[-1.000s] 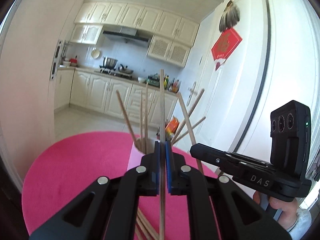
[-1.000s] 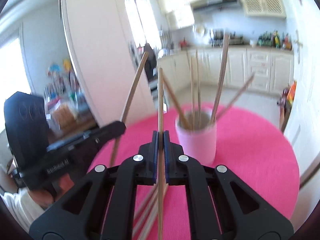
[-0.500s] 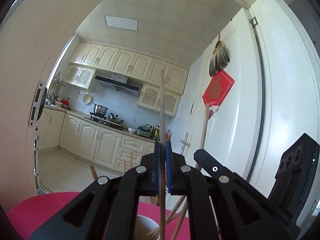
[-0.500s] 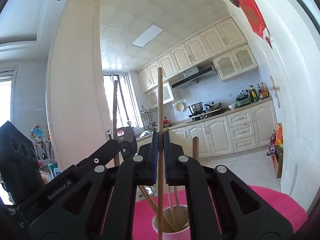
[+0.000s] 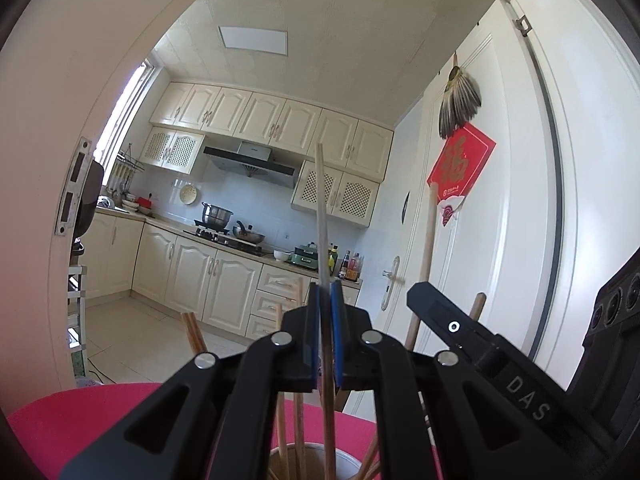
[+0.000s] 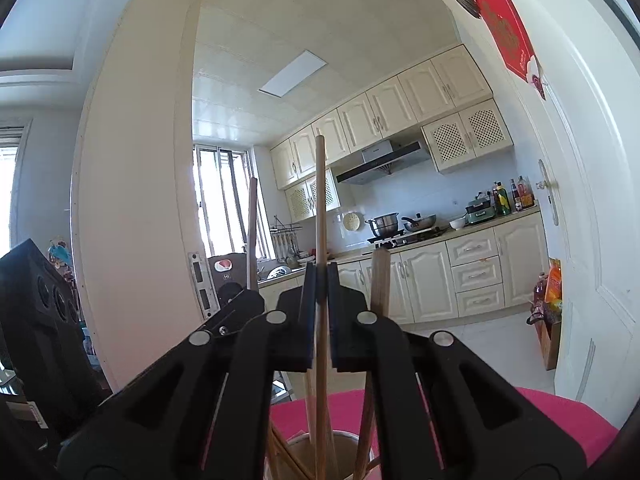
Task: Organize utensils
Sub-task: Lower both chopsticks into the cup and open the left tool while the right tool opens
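Note:
My left gripper [image 5: 325, 292] stands over the pale cup [image 5: 344, 456] with a wooden chopstick [image 5: 321, 216] between its blue pads; a small gap shows beside the stick, and its lower end reaches into the cup. My right gripper [image 6: 319, 276] has another wooden chopstick [image 6: 319, 200] between its pads, with a small gap beside it; its lower end is in the same cup [image 6: 344, 440]. Several chopsticks [image 5: 192, 332] stand in the cup. Each gripper shows in the other's view: the right one [image 5: 480, 344], the left one [image 6: 236, 312].
The cup stands on a round pink table [image 5: 80, 412], also in the right wrist view [image 6: 560, 420]. Behind are kitchen cabinets [image 5: 192, 272], a stove with pots [image 5: 224, 220], and a white door [image 5: 500, 240] with a red decoration [image 5: 460, 168].
Both grippers tilted up and came over the cup, each carrying its chopstick upright. The chopstick ends now reach into the cup, and both jaws have parted slightly around the sticks.

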The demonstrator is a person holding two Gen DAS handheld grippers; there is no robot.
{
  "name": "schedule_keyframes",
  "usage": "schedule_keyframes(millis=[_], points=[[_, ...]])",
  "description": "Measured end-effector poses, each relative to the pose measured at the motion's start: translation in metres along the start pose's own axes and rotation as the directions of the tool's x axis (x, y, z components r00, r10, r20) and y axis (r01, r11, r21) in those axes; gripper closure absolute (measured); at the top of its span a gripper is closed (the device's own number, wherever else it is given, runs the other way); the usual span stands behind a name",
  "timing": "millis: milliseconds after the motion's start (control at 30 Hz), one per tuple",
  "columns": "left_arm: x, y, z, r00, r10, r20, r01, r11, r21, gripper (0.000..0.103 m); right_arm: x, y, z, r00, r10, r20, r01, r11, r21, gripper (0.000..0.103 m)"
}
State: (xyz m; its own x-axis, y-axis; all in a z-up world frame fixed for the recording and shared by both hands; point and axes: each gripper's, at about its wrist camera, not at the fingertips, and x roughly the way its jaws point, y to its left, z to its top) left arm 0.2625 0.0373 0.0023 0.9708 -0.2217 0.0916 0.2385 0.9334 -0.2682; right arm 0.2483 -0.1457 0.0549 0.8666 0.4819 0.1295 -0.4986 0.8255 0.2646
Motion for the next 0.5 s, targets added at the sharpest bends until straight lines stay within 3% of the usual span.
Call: schedule_keyframes(millis=[500], points=[[-0.0042,0.0062,-0.0006,1.0,0.02,0.004,-0.02,1.0,0.002,0.097,-0.0006,0.0038,-0.0001,1.0,-0.008,-0.027,0.008,1.0,-0.011,0.097]])
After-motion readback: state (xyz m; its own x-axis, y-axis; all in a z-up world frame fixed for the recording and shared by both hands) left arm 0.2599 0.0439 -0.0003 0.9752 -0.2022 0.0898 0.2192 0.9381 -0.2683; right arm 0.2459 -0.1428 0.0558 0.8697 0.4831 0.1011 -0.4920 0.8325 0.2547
